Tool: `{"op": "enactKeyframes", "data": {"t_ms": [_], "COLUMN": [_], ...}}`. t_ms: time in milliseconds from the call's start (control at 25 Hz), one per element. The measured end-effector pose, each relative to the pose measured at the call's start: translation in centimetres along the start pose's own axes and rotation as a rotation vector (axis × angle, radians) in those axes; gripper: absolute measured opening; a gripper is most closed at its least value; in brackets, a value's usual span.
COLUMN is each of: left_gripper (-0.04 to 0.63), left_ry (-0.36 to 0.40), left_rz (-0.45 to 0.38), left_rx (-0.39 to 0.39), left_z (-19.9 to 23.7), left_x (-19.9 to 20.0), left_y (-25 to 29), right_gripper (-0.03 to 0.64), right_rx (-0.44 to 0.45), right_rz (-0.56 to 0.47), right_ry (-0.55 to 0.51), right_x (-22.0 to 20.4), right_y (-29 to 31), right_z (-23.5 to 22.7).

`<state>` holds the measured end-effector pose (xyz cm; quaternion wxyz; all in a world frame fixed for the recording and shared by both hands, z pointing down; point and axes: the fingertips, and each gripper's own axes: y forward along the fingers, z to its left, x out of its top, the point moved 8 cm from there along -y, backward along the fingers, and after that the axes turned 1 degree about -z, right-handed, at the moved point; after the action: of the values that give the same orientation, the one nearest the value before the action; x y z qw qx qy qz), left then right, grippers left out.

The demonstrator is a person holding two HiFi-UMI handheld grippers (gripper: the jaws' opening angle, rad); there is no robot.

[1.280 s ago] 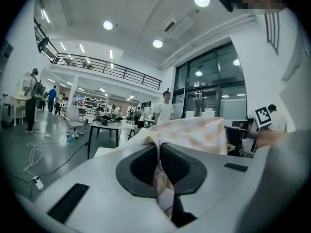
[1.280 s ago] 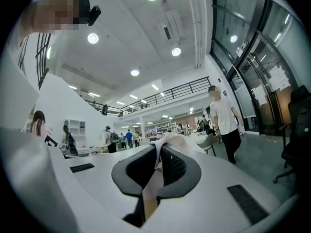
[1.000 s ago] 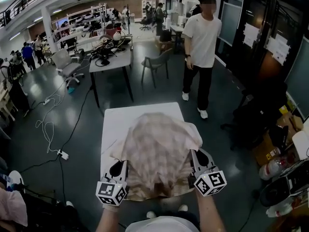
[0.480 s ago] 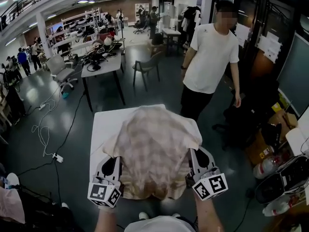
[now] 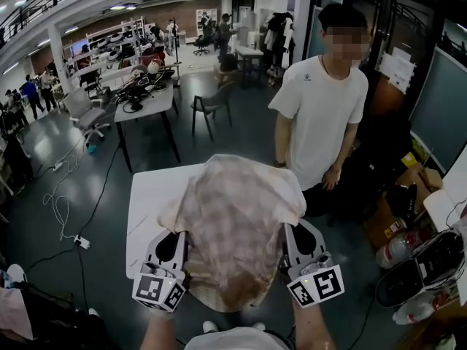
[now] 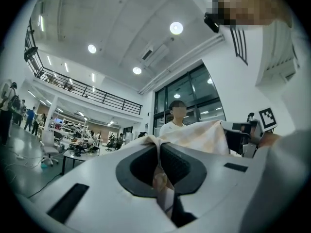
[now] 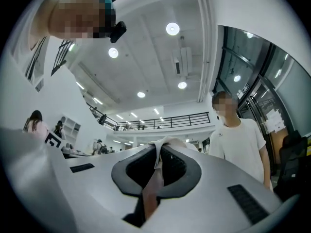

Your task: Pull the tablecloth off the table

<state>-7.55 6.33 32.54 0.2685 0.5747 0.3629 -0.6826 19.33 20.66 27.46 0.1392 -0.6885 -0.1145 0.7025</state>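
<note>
We are mid-pull, our left gripper (image 5: 177, 246) and right gripper (image 5: 295, 240) each pinching the tablecloth (image 5: 233, 221) bunched above the table (image 5: 149, 199), so next we should draw it clear.

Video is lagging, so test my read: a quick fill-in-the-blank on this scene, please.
The left gripper and right gripper are each ____ on the tablecloth.
In the head view, bare table shows on the cloth's ____ side.
The bystander wears a ____ T-shirt.
Missing: shut; left; white.
</note>
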Motion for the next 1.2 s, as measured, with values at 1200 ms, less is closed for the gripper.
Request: {"op": "enactKeyframes", "data": {"t_ms": [1200], "left_gripper": [0.021], "left_ry": [-0.001], "left_rz": [0.017], "left_rx": [-0.059], "left_z": [-2.9], "left_x": [-0.4], "left_y": [2.6], "right_gripper": [0.028], "right_rx": [-0.123], "right_rz": [0.053], "right_ry": [-0.052], "right_x": [-0.6], "right_y": [-3.0], "right_z": [-2.1]}}
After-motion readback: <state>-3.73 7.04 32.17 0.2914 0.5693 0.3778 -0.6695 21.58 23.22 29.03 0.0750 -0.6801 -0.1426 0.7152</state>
